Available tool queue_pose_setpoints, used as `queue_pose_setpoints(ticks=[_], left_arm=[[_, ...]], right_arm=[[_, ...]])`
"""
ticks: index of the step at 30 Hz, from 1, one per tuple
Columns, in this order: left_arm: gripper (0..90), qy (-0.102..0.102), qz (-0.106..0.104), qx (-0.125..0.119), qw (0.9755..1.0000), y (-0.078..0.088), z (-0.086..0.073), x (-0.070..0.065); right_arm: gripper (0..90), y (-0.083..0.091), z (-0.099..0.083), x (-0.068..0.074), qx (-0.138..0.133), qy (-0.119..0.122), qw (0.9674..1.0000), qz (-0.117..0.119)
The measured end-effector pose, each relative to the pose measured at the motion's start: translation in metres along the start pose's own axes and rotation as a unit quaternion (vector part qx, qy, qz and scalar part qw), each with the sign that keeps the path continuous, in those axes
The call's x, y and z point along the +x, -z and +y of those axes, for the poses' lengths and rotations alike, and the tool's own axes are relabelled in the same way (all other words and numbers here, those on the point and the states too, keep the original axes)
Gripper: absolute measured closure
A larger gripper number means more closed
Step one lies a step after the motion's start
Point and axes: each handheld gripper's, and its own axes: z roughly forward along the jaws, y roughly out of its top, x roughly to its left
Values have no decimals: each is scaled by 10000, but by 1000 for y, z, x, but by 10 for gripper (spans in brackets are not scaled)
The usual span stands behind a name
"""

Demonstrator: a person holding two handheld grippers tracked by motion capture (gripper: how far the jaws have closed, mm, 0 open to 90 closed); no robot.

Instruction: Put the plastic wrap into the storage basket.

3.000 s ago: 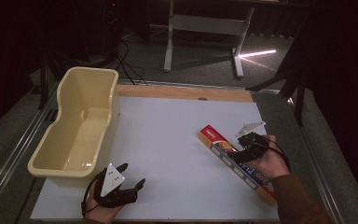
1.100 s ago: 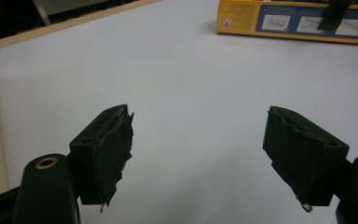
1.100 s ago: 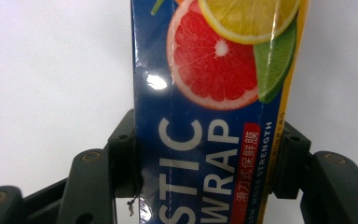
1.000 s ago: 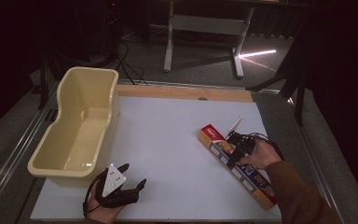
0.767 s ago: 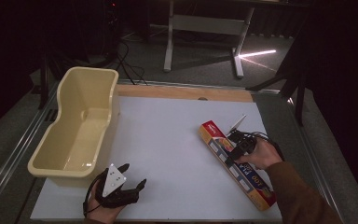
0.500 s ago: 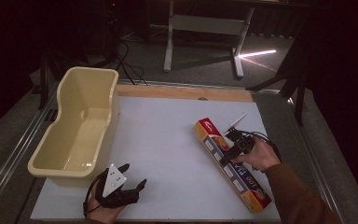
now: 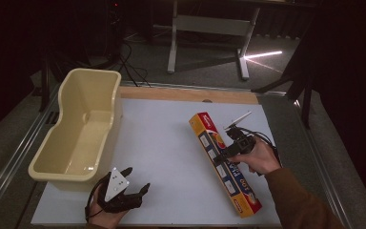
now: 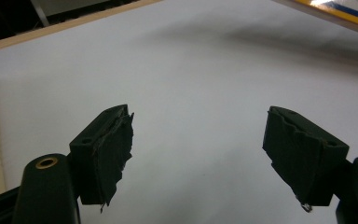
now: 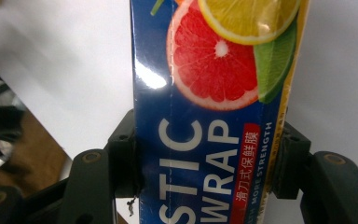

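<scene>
White board covers the counter, and a long box of plastic wrap lies slantwise on it, well to the right of the cream tub. The right claw pinches the box across its width near the middle; in the right gripper view both jaws press against the sides of the box, printed with citrus slices. The left claw rests just in front of the tub's near end, jaws spread wide over bare board.
</scene>
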Motion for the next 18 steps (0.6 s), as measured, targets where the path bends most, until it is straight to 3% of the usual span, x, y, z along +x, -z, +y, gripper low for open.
queue_pose_setpoints(ticks=[2,6,11,15,18], left_arm=[[235,-6,0,7,10000,0,0,0],[235,-5,-5,11,10000,-1,0,0],[235,-9,-14,8,10000,-1,0,-1],[235,-1,-13,-2,10000,-1,0,0],[236,-12,-19,5,10000,-1,0,0]], right_arm=[[412,2,1,2,-92,-4,9999,54],[412,4,3,10,-226,73,9997,-91],[412,10,8,25,-470,153,9988,45],[412,12,14,39,-581,272,9979,-39],[411,13,20,46,-650,275,9975,55]])
